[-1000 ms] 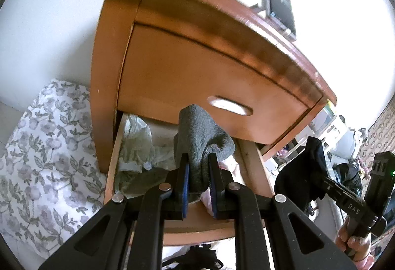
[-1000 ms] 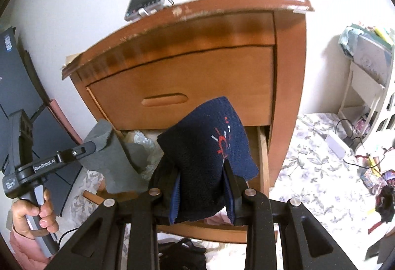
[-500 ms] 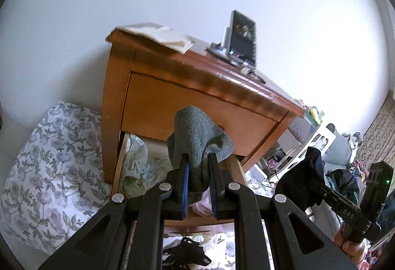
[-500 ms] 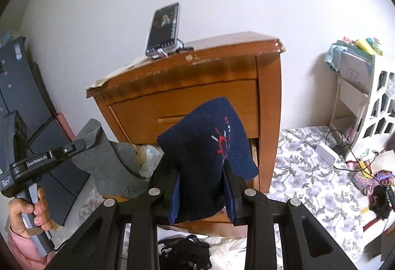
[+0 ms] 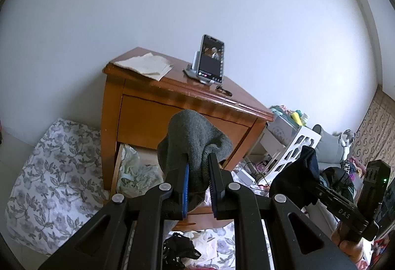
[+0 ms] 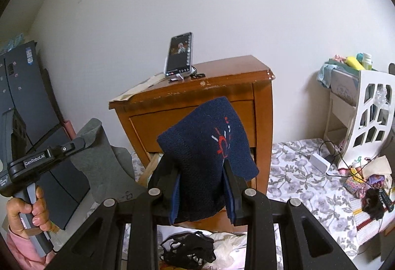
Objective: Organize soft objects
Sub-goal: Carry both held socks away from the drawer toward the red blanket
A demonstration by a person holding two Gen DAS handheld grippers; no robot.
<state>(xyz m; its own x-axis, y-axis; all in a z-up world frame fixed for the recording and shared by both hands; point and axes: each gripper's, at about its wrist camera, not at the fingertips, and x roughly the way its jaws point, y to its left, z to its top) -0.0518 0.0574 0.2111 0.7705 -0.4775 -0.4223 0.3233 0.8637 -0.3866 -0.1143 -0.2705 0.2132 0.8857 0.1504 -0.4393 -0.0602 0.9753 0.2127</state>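
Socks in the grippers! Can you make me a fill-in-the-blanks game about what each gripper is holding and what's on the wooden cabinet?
1. The left gripper is shut on a ____ knitted sock.
2. The right gripper is shut on a dark ____ sock with red and white stitching.
3. A ____ stands upright in a stand on top of the brown wooden cabinet.

Missing words: grey; blue; phone
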